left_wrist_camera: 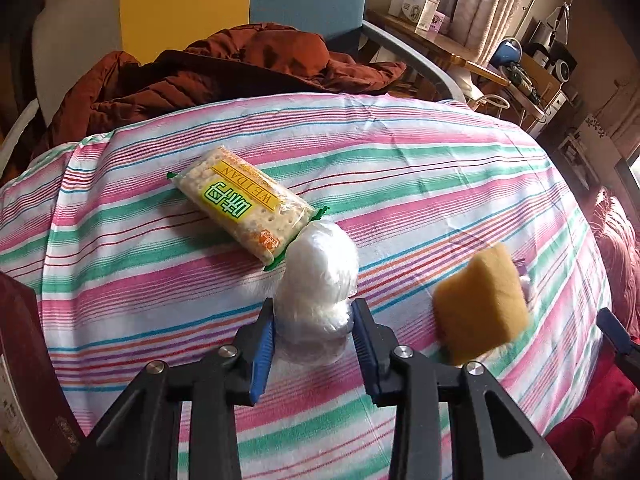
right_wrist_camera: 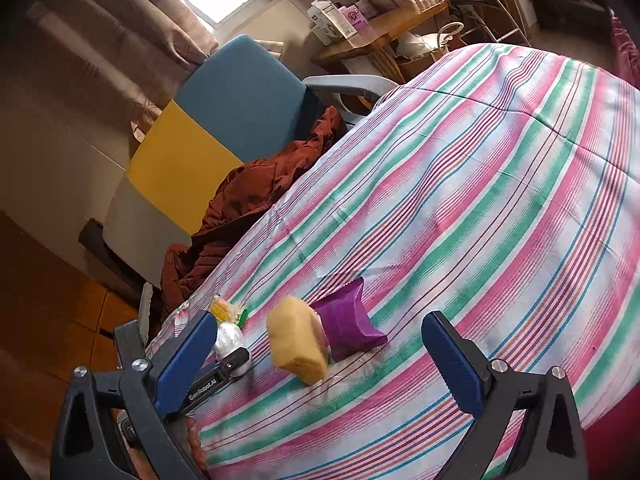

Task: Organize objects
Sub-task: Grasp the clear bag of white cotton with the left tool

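Striped cloth (left_wrist_camera: 400,168) in pink, green and white, stretched over the whole work surface. On it: a cracker packet (left_wrist_camera: 244,210) with a yellow label, lying flat, one end just touching a white plastic-wrapped bundle (left_wrist_camera: 320,272). Left gripper (left_wrist_camera: 313,320) closed narrow on that bundle, blue pads (left_wrist_camera: 264,344) pressing both sides of its near end. Close to the right, a tan sponge (left_wrist_camera: 480,304) (blurred, tilted on edge, contact with the cloth unclear). Behind the sponge, a purple pouch (right_wrist_camera: 348,320) lying on the cloth. Right gripper (right_wrist_camera: 320,344) spread wide, holding nothing, sponge and pouch ahead between its fingers. Beyond the far edge, a rust-brown jacket (left_wrist_camera: 240,68) heaped against a blue and yellow chair (right_wrist_camera: 224,120).
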A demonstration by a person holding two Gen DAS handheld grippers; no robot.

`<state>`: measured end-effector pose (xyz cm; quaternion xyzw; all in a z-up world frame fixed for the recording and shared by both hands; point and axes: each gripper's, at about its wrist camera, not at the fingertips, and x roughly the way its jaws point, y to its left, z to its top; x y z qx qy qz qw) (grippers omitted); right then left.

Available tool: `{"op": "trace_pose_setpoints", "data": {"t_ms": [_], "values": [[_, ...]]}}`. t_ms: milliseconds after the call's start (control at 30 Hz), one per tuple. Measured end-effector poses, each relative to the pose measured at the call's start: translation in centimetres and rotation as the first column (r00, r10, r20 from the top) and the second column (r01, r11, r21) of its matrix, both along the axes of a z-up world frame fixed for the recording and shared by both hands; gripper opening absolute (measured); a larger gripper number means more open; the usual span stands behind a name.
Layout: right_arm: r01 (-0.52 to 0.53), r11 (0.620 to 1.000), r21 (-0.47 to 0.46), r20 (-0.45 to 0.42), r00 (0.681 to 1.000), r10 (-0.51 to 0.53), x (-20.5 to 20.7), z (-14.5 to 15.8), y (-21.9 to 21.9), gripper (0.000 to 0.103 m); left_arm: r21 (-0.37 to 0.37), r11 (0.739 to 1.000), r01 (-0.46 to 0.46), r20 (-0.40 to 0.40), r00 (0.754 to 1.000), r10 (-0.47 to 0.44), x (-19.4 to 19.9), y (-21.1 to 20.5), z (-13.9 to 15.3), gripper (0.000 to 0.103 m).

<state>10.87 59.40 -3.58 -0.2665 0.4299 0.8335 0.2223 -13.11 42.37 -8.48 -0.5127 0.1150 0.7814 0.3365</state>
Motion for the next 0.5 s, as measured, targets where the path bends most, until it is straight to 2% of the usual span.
{"op": "trace_pose_setpoints", "data": {"t_ms": [167,300,367,500], "values": [[-0.055,0.995,0.083,0.046,0.998,0.051,-1.1,0.5,-1.3,0.103,0.069,0.998,0.011,-0.058,0.998,-0.007,2.7,-3.4,4.7,0.036],[-0.166,0.975,0.146,0.089,0.984,0.154,-3.1,1.0,-3.5,0.103,0.119,0.993,0.015,-0.09,0.996,-0.004,4.0,-7.1,7.9,0.036],[-0.242,0.955,0.169,0.118,0.967,0.224,-4.7,1.4,-4.8,0.103,0.145,0.989,0.008,-0.103,0.995,0.007,4.2,-8.9,9.0,0.036],[-0.411,0.874,0.258,0.201,0.908,0.367,-9.8,2.2,-7.7,0.103,0.205,0.979,-0.017,-0.117,0.992,0.042,4.5,-12.5,10.8,0.036]]}}
